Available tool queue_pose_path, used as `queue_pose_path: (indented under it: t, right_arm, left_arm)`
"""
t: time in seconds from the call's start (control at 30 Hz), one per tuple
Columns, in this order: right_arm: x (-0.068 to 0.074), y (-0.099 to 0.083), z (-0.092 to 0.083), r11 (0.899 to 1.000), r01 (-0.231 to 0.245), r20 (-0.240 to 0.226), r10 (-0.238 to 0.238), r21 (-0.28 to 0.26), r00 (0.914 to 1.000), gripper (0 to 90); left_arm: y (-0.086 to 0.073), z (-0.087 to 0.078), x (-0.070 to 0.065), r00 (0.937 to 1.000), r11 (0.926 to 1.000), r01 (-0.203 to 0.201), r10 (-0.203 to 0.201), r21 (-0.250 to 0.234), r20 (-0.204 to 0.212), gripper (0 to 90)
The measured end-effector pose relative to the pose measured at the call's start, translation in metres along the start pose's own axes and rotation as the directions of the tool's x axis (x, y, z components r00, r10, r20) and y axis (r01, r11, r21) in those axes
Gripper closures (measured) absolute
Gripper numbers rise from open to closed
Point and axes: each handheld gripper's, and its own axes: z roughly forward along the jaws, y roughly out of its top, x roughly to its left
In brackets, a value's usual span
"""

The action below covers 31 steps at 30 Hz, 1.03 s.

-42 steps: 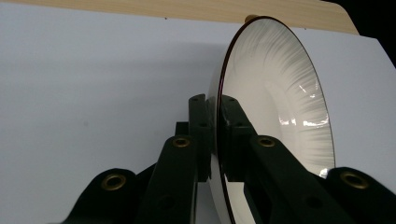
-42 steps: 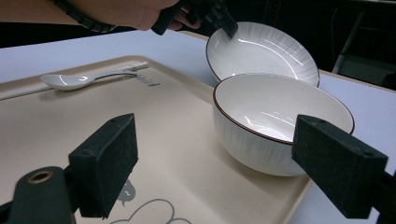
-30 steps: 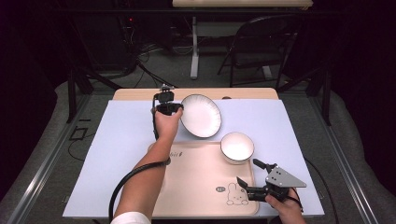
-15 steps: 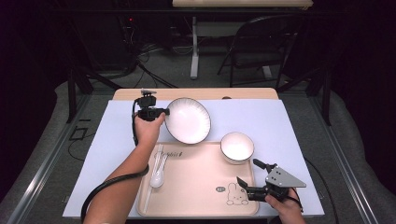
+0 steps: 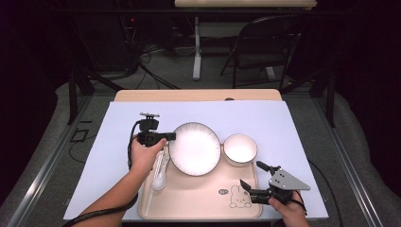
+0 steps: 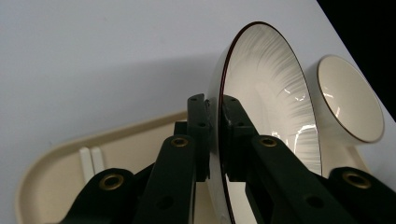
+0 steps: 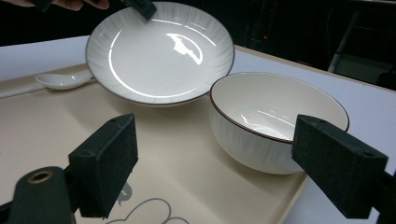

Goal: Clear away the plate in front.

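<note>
My left gripper (image 5: 169,137) is shut on the left rim of a white ribbed plate (image 5: 195,148), held tilted over the far part of a beige tray (image 5: 189,201). In the left gripper view the jaws pinch the thin rim of the plate (image 6: 271,102). A white bowl (image 5: 240,149) stands at the tray's far right corner, close beside the plate. My right gripper (image 5: 253,175) is open near the tray's front right, and its view faces the bowl (image 7: 275,116) and the plate (image 7: 159,51). Nothing is between its jaws.
A white spoon (image 5: 160,176) lies on the tray's left side, below the left hand. Thin pale sticks (image 6: 91,162) lie along the tray's left edge. The tray rests on a pale blue mat (image 5: 293,127) that covers the table. A folding chair (image 5: 265,47) stands beyond the table.
The left gripper has carried the plate from the mat beyond the tray, first leftward, then toward the near side, so it now hangs over the tray. The right gripper and the bowl have stayed put.
</note>
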Motion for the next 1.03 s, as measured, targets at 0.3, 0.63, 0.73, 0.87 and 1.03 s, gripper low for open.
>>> queue_pose_path:
  t: [0.3,0.63,0.73,0.87,1.03]
  right_arm:
    - [0.0,0.0,0.0,1.0,0.002,-0.001,-0.002,0.003,1.0,14.1]
    - [0.001,0.0,0.001,1.0,0.007,0.0,-0.007,0.001,1.0,14.1]
    - [0.001,0.0,0.001,1.0,0.006,0.0,-0.006,0.002,1.0,14.1]
    - [0.001,0.0,0.001,1.0,0.006,0.002,-0.006,0.003,1.0,14.1]
    - [0.001,0.0,0.001,1.0,0.007,0.004,-0.007,0.004,1.0,14.1]
  left_arm:
    - [-0.04,-0.003,-0.006,0.9946,0.9979,0.019,-0.025,0.062,0.101,84.1]
    - [-0.064,0.011,-0.007,0.989,0.9916,0.027,-0.045,0.126,0.141,84.4]
    - [-0.067,0.019,-0.001,0.9928,0.9883,0.023,-0.04,0.151,0.113,85.2]
    - [-0.071,0.031,0.002,0.9985,0.9848,0.0,-0.01,0.174,0.054,84.5]
    - [-0.07,0.029,0.0,0.9995,0.9901,-0.026,0.023,0.138,0.019,74.4]
